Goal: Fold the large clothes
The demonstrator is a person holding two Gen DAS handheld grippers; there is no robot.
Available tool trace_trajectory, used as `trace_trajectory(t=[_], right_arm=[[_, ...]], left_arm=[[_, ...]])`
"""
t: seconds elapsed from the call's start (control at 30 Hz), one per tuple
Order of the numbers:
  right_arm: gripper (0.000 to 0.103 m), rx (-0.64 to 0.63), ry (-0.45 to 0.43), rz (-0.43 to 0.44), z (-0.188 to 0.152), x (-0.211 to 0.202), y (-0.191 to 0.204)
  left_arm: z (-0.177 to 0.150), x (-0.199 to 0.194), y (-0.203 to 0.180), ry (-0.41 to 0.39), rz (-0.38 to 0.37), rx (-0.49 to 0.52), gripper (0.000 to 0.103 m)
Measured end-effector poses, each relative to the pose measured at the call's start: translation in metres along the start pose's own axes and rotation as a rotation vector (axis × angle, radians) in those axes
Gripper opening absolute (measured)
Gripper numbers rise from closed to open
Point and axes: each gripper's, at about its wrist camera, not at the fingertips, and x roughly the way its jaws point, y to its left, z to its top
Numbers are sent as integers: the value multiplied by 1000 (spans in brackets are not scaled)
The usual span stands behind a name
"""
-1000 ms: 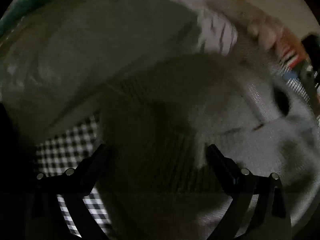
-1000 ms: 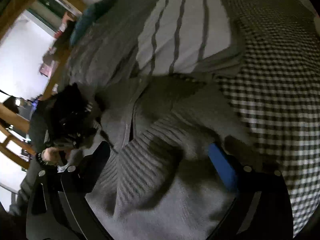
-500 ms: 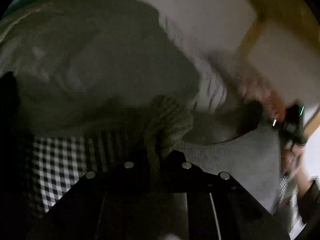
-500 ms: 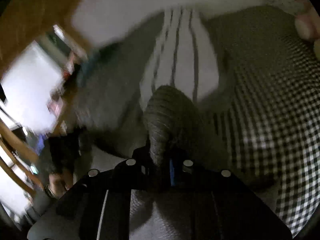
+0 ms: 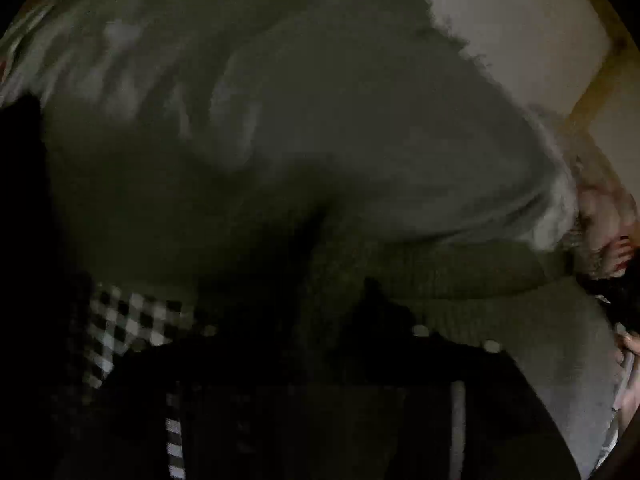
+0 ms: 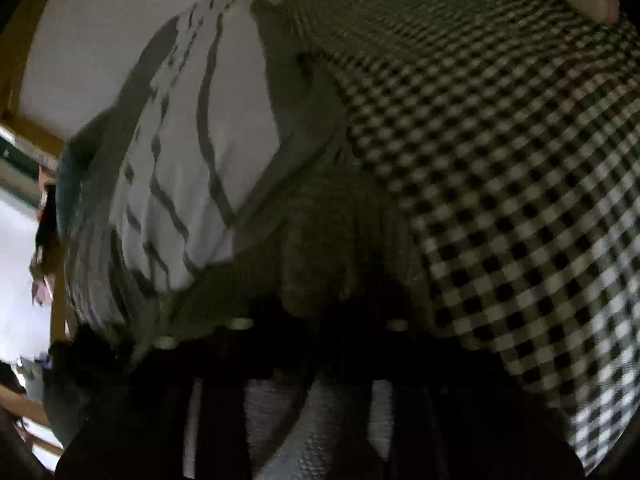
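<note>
1. Both hand-held grippers are letting go. The left hand-held gripper (image 5: 320, 320) and the right hand-held gripper (image 6: 320, 312) each have jaws coming apart, and a ribbed fold of the grey sweater (image 5: 420, 276) sits between them; whether the pads are pressing it I cannot tell in this dim blur.
2. I judge the fold is being laid down, so this pass looks near done.
3. The sweater lies on the checked bedcover (image 6: 500, 200), bunched just beside the striped pillow (image 6: 192, 140).
4. A second ago both pairs of jaws stood wide over the flat knit; half a second ago they were pinched tight on its hem. Now the hem sits closer to the pillow.
</note>
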Motion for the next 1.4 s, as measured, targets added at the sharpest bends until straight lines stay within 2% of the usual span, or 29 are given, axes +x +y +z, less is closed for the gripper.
trace_trajectory(t=[0.03, 0.07, 0.1, 0.13, 0.17, 0.23, 0.3, 0.37, 0.43, 0.53, 0.57, 0.6, 0.63, 0.7, 0.73, 0.77, 0.8, 0.87, 1.0, 1.03, 1.07, 1.17, 1.2, 1.23, 1.27, 1.3, 1.33, 1.37, 1.4], right_arm=[[69, -6, -4, 34, -1, -7, 2], [81, -5, -15, 83, 1, -18, 3], [94, -6, -38, 119, 2, -25, 9], [94, -18, -86, 160, 5, -48, 12], [96, -47, -105, 187, 8, -65, 17], [99, -155, -90, 184, 3, -107, 28], [99, -356, -47, 143, -21, -141, 34], [99, -506, -28, 40, -53, -162, 30], [99, -575, 19, -35, -88, -168, 10], [99, -500, 128, -42, -119, -150, -32], [99, -458, 125, -18, -124, -146, -42], [89, -415, 107, 25, -127, -144, -50], [52, -360, 72, 96, -130, -143, -56], [19, -269, -19, 110, -133, -152, -65], [13, -223, -53, 147, -135, -156, -69], [12, -158, -96, 229, -136, -167, -77], [10, -107, -139, 300, -136, -179, -84], [9, -51, -193, 379, -140, -200, -95], [8, 118, -315, 516, -146, -227, -121], [8, 137, -318, 501, -146, -218, -120], [8, 146, -307, 437, -144, -213, -125], [9, 259, -181, 358, -139, -174, -150], [12, 275, -141, 372, -140, -166, -153], [15, 261, -100, 369, -142, -161, -150], [35, 231, -86, 360, -146, -162, -146], [75, 201, -74, 383, -148, -163, -141], [100, 162, -70, 459, -154, -169, -136], [100, 106, -69, 497, -162, -176, -128], [100, 52, -65, 468, -167, -180, -122]], left_arm=[[0, -7, 4, -32, -35, -35, 56], [1, -19, 8, -69, -59, -69, 63], [2, -32, 8, -114, -77, -90, 64], [4, -53, 14, -174, -96, -105, 69], [4, -80, 12, -252, -107, -110, 79], [-4, -123, 6, -317, -119, -79, 93], [-24, -152, -10, -272, -138, 24, 93], [-58, -161, -24, -215, -75, 151, 93], [-99, -158, -27, -153, -59, 228, 93], [-138, -137, -14, -49, -71, 219, 93], [-145, -124, -8, -4, -102, 174, 93], [-149, -113, -4, 31, -157, 115, 93], [-151, -108, -1, 31, -213, 66, 92], [-154, -112, -2, 0, -222, 37, 59], [-153, -117, 3, -9, -232, -14, 40], [-153, -121, 11, -17, -274, -77, 27], [-155, -127, 15, -22, -315, -126, 26], [-159, -138, 29, -41, -361, -189, 8], [-166, -174, 49, -103, -450, -248, 5], [-169, -178, 49, -110, -446, -241, 5], [-170, -176, 48, -106, -418, -220, 5], [-167, -160, 48, -74, -324, -162, 7], [-168, -153, 46, -38, -310, -150, 9], [-172, -152, 44, -20, -304, -152, 17], [-174, -150, 38, -20, -309, -145, 35], [-182, -153, 32, -26, -317, -113, 48], [-187, -155, 27, -40, -317, -86, 71], [-195, -158, 20, -70, -305, -44, 84], [-201, -157, 15, -81, -295, -11, 86]])
